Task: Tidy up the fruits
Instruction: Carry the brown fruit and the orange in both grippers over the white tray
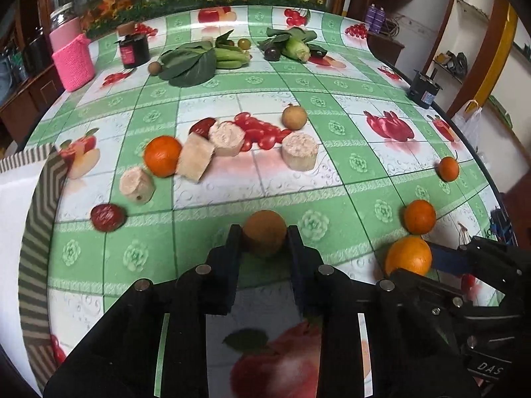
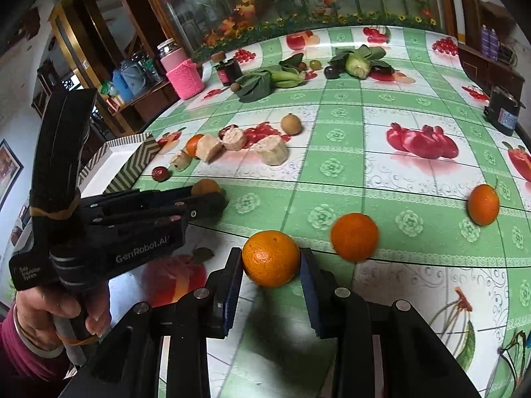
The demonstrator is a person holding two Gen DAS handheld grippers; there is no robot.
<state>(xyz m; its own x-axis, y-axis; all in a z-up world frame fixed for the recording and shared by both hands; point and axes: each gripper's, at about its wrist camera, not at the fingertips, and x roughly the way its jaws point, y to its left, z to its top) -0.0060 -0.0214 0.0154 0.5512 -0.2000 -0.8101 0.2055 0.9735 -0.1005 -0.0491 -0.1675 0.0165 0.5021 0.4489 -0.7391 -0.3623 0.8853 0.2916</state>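
Note:
My left gripper (image 1: 264, 236) is shut on a small round brown fruit (image 1: 264, 227) low on the green checked tablecloth (image 1: 348, 199); its pads touch both sides. From the right wrist view, that left gripper (image 2: 217, 199) lies level with the brown fruit (image 2: 205, 186) at its tip, and a hand holds its handle. My right gripper (image 2: 271, 256) is shut on an orange (image 2: 270, 258), blue pads against it. The same orange (image 1: 409, 254) and right gripper (image 1: 418, 265) show at the lower right of the left wrist view.
Loose oranges (image 1: 162, 156) (image 1: 419, 216) (image 1: 448, 168), pale cut chunks (image 1: 300, 151), a red date (image 1: 108, 217) and another brown fruit (image 1: 294, 117) lie mid-table. A white box with chevron rim (image 1: 36, 199) stands left. Greens (image 1: 192, 63), jars (image 1: 134, 49) and a pink-sleeved jar (image 1: 71, 63) sit at the back.

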